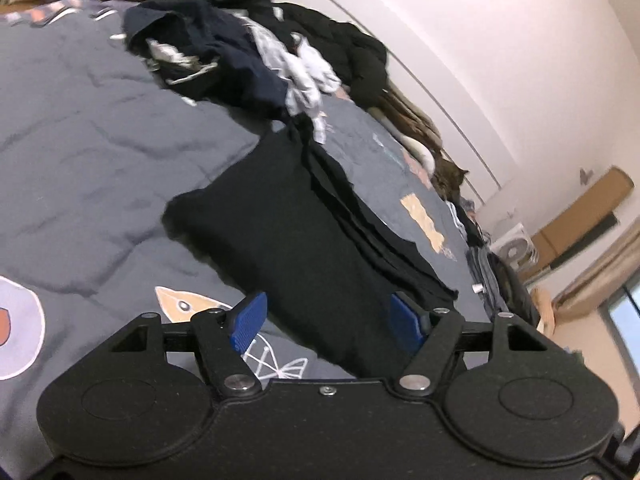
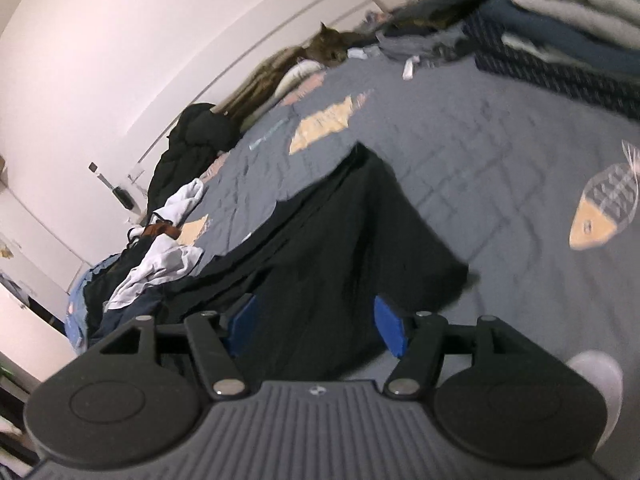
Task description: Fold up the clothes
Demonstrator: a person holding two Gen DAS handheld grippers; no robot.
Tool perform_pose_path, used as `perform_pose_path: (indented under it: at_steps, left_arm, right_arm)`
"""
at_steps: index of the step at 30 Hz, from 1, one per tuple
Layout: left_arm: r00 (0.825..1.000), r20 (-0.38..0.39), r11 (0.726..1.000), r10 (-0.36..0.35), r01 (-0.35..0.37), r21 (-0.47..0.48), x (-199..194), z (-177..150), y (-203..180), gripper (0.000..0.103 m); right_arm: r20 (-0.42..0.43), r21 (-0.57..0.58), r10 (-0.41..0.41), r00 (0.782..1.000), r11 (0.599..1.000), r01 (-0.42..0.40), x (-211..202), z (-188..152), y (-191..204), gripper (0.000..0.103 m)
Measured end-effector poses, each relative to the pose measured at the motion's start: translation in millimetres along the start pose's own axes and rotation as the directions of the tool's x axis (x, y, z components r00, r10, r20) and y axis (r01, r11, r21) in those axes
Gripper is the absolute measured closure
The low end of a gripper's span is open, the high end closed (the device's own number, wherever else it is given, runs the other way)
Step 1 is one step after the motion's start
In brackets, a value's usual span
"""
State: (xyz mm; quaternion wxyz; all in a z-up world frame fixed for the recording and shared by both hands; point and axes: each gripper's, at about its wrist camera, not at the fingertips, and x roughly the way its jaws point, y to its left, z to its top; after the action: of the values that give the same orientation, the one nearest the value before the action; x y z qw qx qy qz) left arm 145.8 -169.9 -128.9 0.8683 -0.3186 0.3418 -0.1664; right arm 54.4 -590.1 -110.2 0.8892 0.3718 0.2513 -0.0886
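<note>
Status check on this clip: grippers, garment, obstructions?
Left gripper open, right gripper open, both empty. Black garment lies partly folded on the quilt. Unfolded pile behind; nothing blocking.

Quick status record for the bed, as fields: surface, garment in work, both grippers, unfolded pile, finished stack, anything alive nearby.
surface: grey quilt with fish prints
garment in work: black garment lying flat, partly folded
left gripper: open, empty, above the garment's near edge
right gripper: open, empty, above the same garment
unfolded pile: dark and white clothes
finished stack: folded clothes
animal: cat by the wall
</note>
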Motion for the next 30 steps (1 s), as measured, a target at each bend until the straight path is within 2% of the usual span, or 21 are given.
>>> perform_pose_path:
  at_steps: [2, 10, 17, 20, 24, 30]
  left_arm:
    - [1.0, 0.006, 1.0, 0.011, -0.011, -0.022, 3, 2, 6, 0.033]
    - [0.999, -0.005, 0.985, 0.04, -0.041, -0.167, 31, 6, 36, 0.032]
    - [1.0, -0.009, 0.955, 0.012, -0.014, -0.297, 67, 9, 68, 0.032]
    - [1.0, 0.017, 0.948, -0.006, 0.011, -0.317, 79, 8, 79, 0.032]
    - [0.999, 0.037, 0.952, -0.032, 0.042, -0.302, 95, 12, 71, 0.032]
    - [0.998, 0.058, 0.96, -0.023, 0.038, -0.277, 123, 18, 60, 0.032]
  right_arm:
    - [-0.008, 0.014, 0.009, 1.0, 1.0, -0.009, -1, -6, 1, 0.038]
    - [-0.052, -0.026, 0.04, 0.998, 0.999, -0.042, 23, -27, -6, 0.038]
    - [-0.102, -0.04, 0.049, 0.994, 0.998, -0.053, 37, -35, -16, 0.038]
    - [-0.109, -0.023, 0.051, 0.993, 0.998, -0.054, 40, -33, -23, 0.038]
    - [-0.112, 0.001, 0.067, 0.991, 0.998, -0.068, 41, -32, -27, 0.038]
    - [-0.125, 0.037, 0.083, 0.989, 0.996, -0.079, 48, -33, -29, 0.038]
